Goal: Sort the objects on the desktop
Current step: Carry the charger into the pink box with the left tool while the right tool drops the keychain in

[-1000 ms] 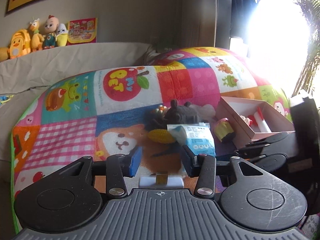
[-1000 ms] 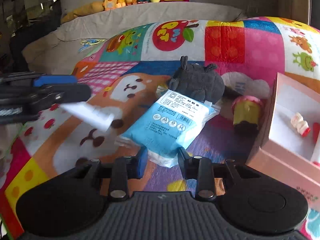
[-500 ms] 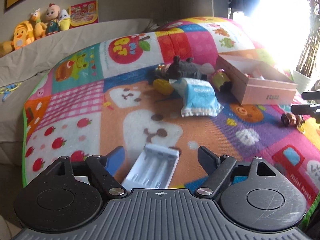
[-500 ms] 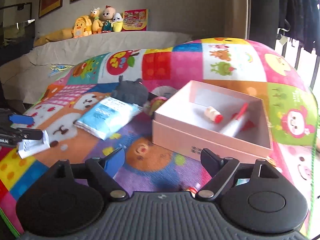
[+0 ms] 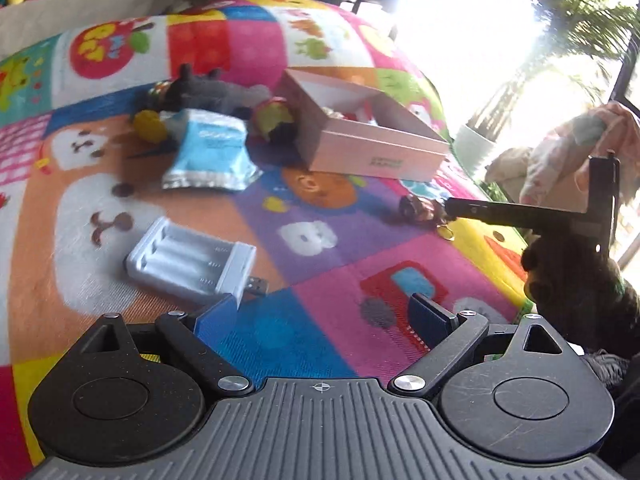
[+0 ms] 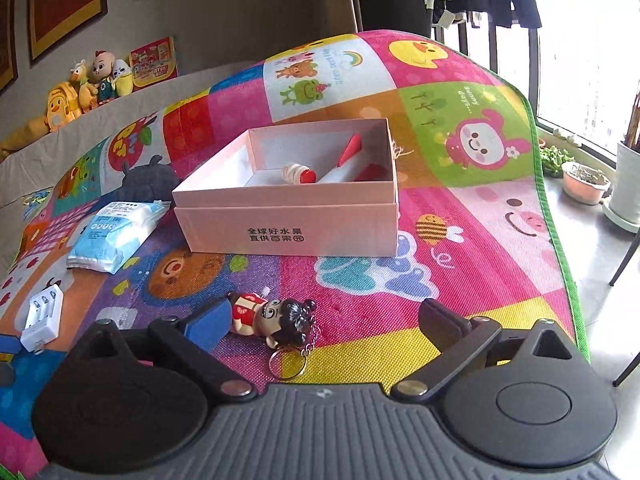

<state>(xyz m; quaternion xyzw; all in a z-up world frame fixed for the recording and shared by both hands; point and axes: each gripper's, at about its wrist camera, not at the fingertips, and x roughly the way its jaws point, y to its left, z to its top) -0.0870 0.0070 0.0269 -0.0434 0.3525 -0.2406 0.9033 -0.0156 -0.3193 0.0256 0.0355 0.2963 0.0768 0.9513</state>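
My left gripper hovers low over the colourful play mat, its jaws opening with nothing between them. A white battery charger lies on the mat just beyond its left finger. My right gripper is also opening. A small doll keychain lies on the mat between its fingers, close to the left one, and no pad touches it. Behind stands the open pink box, holding a small red-capped bottle and a red-tipped tube. A blue packet lies left of the box.
A grey plush, a yellow corn toy and a cupcake toy crowd the box's far left side. The mat's green edge drops to a tiled floor with plant pots. A person's patterned sleeve is at the right.
The left gripper opened and let the white charger drop onto the mat, then turned right. The right gripper opened, left the blue packet and swung right to the doll keychain.
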